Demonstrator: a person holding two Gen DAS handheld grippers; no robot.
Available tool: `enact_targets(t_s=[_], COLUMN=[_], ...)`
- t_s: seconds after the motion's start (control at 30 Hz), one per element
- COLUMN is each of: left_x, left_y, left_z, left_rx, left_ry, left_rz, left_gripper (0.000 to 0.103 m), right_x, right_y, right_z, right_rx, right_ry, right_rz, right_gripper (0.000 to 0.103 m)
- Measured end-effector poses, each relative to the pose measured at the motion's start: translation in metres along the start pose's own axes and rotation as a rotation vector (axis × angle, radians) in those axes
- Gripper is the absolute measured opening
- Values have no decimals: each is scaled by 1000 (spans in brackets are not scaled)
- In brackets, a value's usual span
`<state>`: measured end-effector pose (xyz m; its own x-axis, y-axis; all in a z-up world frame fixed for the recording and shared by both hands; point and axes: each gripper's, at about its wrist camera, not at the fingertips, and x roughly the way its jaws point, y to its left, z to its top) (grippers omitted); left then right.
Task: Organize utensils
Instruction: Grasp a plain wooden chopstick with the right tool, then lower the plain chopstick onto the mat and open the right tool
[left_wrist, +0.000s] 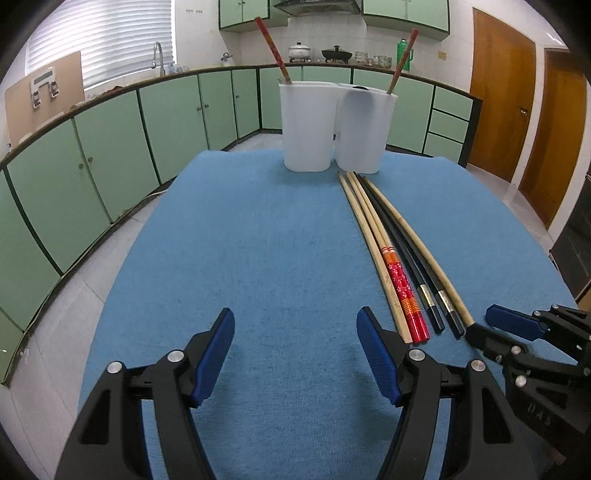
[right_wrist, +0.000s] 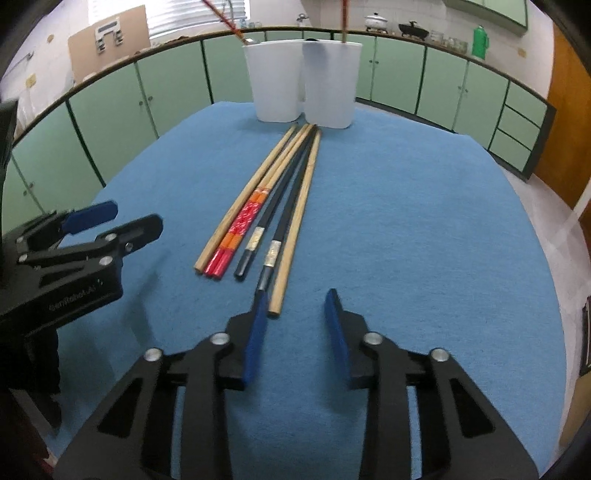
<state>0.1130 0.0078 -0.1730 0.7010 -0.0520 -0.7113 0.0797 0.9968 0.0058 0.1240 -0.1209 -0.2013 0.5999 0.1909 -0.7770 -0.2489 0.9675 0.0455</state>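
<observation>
Several chopsticks lie side by side on the blue cloth (left_wrist: 258, 229): plain wooden ones (left_wrist: 364, 225), a red patterned pair (left_wrist: 400, 288) and a black pair (left_wrist: 413, 258). Two white holder cups (left_wrist: 306, 125) (left_wrist: 364, 131) stand at the far edge, each with one red chopstick (left_wrist: 271, 46) in it. My left gripper (left_wrist: 295, 325) is open and empty, left of the chopstick ends. My right gripper (right_wrist: 295, 306) is open, its jaws at the near ends of a wooden chopstick (right_wrist: 295, 221) and a black one (right_wrist: 284, 221), not closed on them. The cups (right_wrist: 275, 81) also show in the right wrist view.
Green kitchen cabinets (left_wrist: 110, 140) run around behind the table. A counter holds pots (left_wrist: 336, 54) and a green flask (left_wrist: 405, 53). Wooden doors (left_wrist: 517, 110) stand at the right. The table edge curves close on both sides.
</observation>
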Motion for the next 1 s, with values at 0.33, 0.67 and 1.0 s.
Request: enact_targets(t_s=[0.33,0.67,1.0], left_x=[0,11,19], left_y=[-12,-32,-10], left_z=[-1,-3,0], left_rx=[36,117,7], left_ry=[0,57,99], left_rz=[-38,-81,-8], left_gripper=[67,67,72], right_x=[2,0,0], right_y=[-2,-28,-37], right_z=[1,1,0], right_rx=[4,63,72], right_ry=[-1,-11,-13], right_rz=[-7,-56,-50], right_gripper=[7,6,7])
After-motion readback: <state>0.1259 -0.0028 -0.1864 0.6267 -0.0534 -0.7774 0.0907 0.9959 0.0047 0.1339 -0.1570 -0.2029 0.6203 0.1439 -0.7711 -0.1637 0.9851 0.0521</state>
